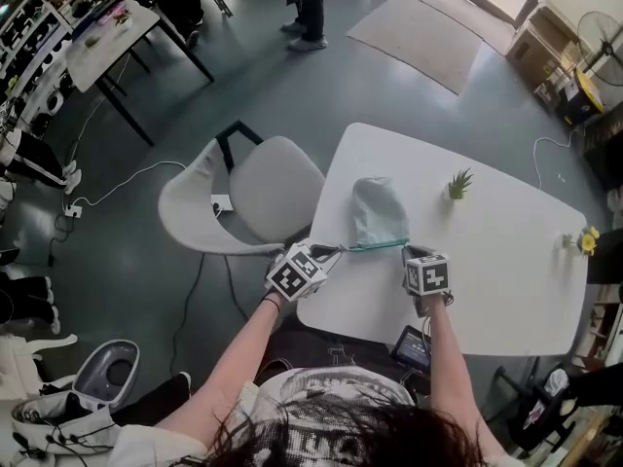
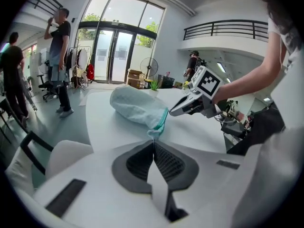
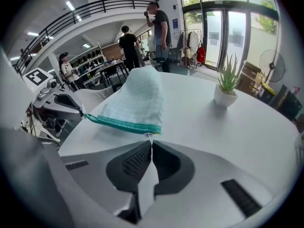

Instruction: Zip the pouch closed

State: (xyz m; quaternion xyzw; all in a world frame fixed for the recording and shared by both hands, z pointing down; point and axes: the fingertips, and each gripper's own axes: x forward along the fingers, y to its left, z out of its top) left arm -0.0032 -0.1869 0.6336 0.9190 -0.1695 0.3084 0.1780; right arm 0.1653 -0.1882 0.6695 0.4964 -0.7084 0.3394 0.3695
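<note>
The left gripper pinches the pouch by one corner and the right gripper clamps the zip pull. The pouch lies on the worktop just ahead of both, its teal edge stretched taut for zipping.

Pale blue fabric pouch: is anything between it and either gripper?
Nothing visible does. The left gripper pinches one end of the pale blue fabric pouch, the right gripper the other end; the small potted plant stands apart.

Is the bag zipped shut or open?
Looks shut: the pouch shows a flat teal zipper edge, no gap; the right gripper pinches its pull.
</note>
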